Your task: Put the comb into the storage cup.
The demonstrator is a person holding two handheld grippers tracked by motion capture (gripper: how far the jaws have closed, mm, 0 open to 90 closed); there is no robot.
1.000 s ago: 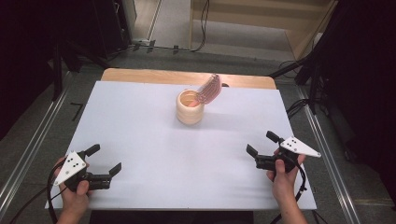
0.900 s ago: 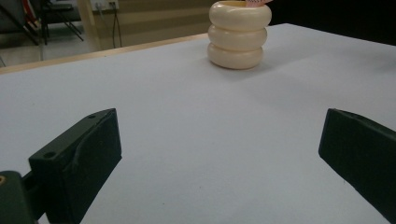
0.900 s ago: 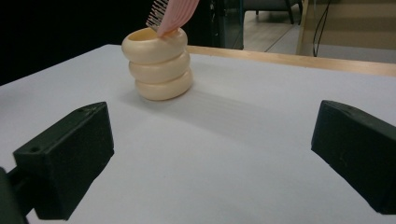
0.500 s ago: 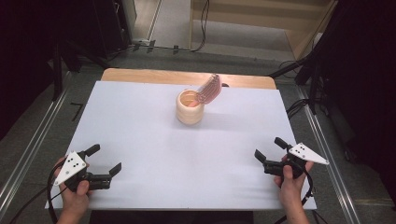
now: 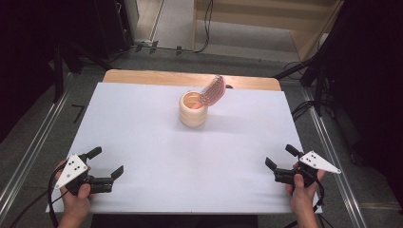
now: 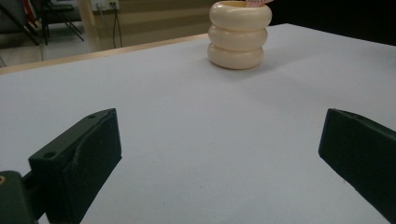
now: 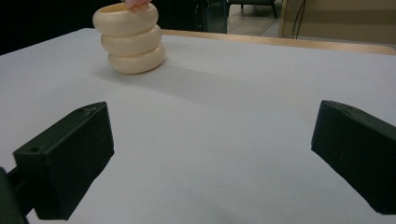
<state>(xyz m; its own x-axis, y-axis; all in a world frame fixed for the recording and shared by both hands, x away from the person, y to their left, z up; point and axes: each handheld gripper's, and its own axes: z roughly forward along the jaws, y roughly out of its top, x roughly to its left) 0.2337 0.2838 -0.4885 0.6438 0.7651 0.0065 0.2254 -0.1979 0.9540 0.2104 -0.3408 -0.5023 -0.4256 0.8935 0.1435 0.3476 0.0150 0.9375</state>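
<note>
A cream ribbed holder (image 5: 193, 110) stands upright at the far middle of the white table (image 5: 142, 123), with a pink comb-like piece (image 5: 214, 91) leaning out of its mouth to the right. The same holder (image 6: 239, 34) rises far ahead in the left gripper view, and the holder (image 7: 130, 38) sits at upper left in the right gripper view. My left gripper (image 5: 107, 162) rests open near the front left corner, held by a hand. My right gripper (image 5: 281, 157) is open near the front right edge. Nothing lies between either pair of jaws.
A wooden strip (image 5: 190, 79) runs along the table's far edge. Metal rails (image 5: 33, 147) flank the table on both sides, and cables (image 5: 304, 107) lie on the floor at the right.
My right gripper has drawn back toward the front right edge of the table. The left gripper and the holder have stayed put.
</note>
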